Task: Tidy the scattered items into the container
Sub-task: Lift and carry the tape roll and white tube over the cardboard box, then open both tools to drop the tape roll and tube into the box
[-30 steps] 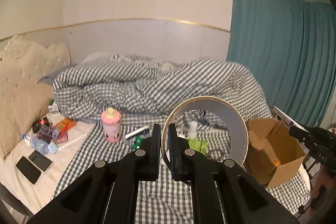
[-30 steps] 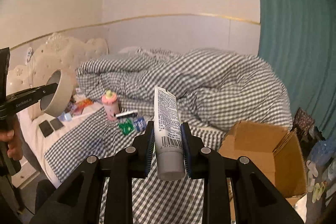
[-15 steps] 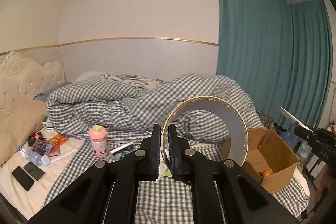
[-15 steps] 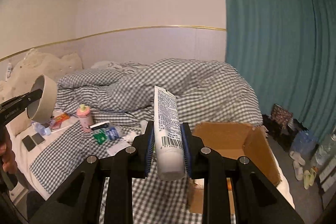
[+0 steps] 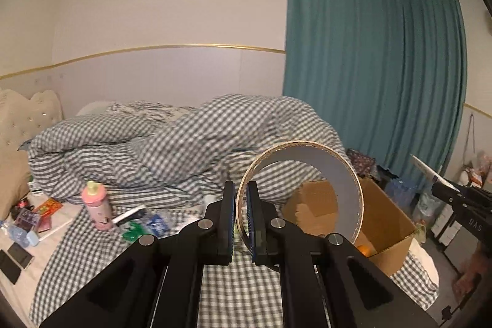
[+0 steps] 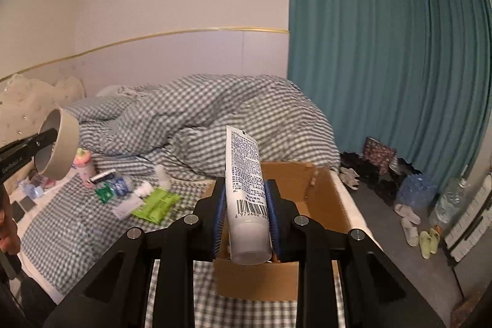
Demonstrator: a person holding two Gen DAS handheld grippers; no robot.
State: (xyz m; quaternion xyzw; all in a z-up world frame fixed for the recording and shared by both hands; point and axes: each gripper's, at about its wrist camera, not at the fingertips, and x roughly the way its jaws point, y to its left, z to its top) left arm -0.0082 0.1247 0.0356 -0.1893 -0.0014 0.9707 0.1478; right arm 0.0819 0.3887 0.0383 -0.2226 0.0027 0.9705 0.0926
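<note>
Cardboard box sits open on the checked bed, near its curtain-side edge. Right tongs are clamped on a white tube, held upright above the box's near wall. Left tongs pinch the rim of a tape roll. A pink bottle, green packets and phones lie scattered on the bed.

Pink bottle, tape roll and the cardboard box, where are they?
pink bottle (image 5: 97, 209), left wrist view, on its body.
tape roll (image 5: 347, 192), left wrist view, on its inner wall.
cardboard box (image 6: 333, 199), right wrist view, on its right inner wall.
</note>
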